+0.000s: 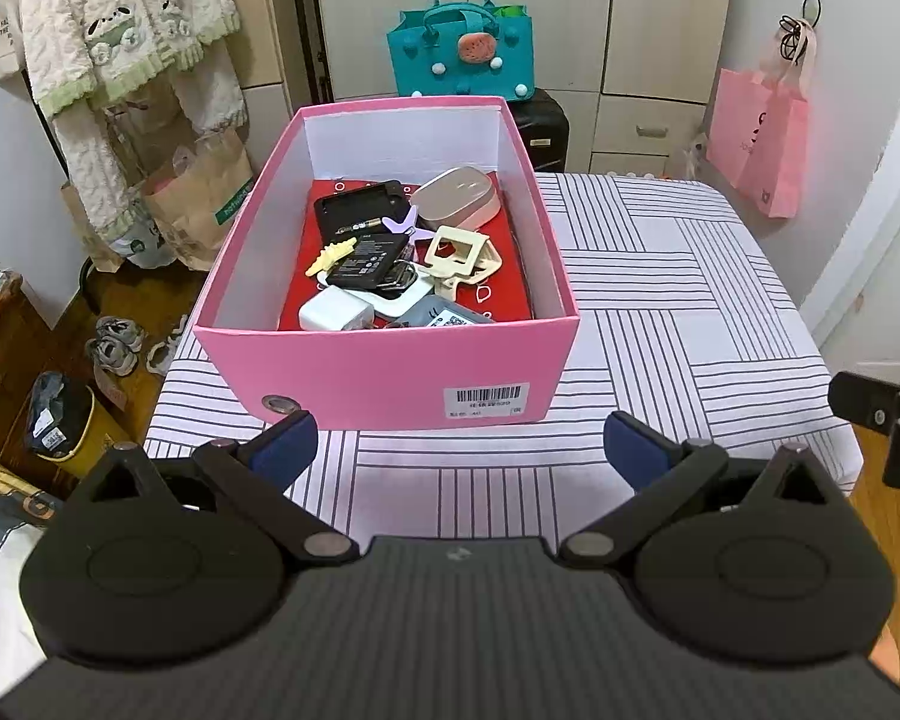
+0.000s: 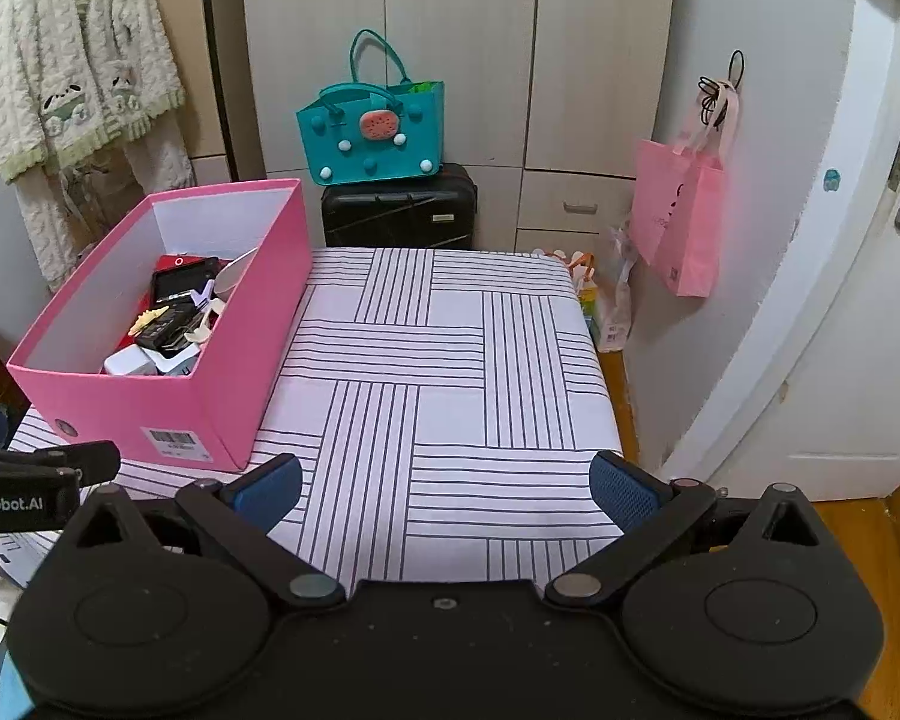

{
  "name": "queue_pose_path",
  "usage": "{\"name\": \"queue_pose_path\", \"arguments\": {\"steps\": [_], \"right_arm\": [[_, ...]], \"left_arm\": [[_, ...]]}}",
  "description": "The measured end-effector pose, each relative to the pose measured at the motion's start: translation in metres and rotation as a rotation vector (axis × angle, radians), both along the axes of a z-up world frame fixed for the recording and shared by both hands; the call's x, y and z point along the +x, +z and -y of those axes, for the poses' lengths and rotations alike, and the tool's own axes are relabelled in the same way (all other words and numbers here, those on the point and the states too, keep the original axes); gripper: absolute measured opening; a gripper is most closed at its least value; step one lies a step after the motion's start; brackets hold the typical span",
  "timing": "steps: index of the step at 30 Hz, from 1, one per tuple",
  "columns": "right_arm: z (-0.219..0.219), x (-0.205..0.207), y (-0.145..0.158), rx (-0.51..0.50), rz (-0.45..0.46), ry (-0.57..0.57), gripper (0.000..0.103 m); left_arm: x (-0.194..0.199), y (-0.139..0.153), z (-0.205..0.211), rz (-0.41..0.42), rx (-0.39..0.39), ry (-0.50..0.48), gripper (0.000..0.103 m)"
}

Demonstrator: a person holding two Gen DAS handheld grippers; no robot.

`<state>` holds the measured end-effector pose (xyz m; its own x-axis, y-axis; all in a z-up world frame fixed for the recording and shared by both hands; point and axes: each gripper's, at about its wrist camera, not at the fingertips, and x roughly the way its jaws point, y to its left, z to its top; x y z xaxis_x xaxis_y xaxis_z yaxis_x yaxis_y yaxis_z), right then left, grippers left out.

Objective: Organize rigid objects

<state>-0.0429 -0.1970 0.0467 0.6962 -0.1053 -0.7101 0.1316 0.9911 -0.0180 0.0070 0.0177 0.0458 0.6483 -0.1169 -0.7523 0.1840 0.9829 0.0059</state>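
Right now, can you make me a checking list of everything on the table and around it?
Surface: striped tablecloth covers the table; its right part is bare.
Job's things: pink box on the table's left side holds a black battery, white charger, beige case, cream frame and more, piled on a red liner.
Clutter: nothing seen on the cloth outside the box.
Grippers: left gripper open, empty, facing the box; right gripper open, empty, over bare cloth.
Cables: nothing seen.
Surroundings: teal bag on a black suitcase, pink tote hanging, wardrobe behind.
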Motion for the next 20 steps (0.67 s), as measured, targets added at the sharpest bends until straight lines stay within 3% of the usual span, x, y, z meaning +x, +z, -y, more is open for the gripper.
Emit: {"name": "queue_pose_path", "arguments": {"steps": [20], "right_arm": [[0.0058,-0.0014,-0.0006,0.011,0.009,-0.011,0.103]], "left_arm": [[-0.0079,0.0064,0.0045,0.044,0.022,0.000,0.103]]}}
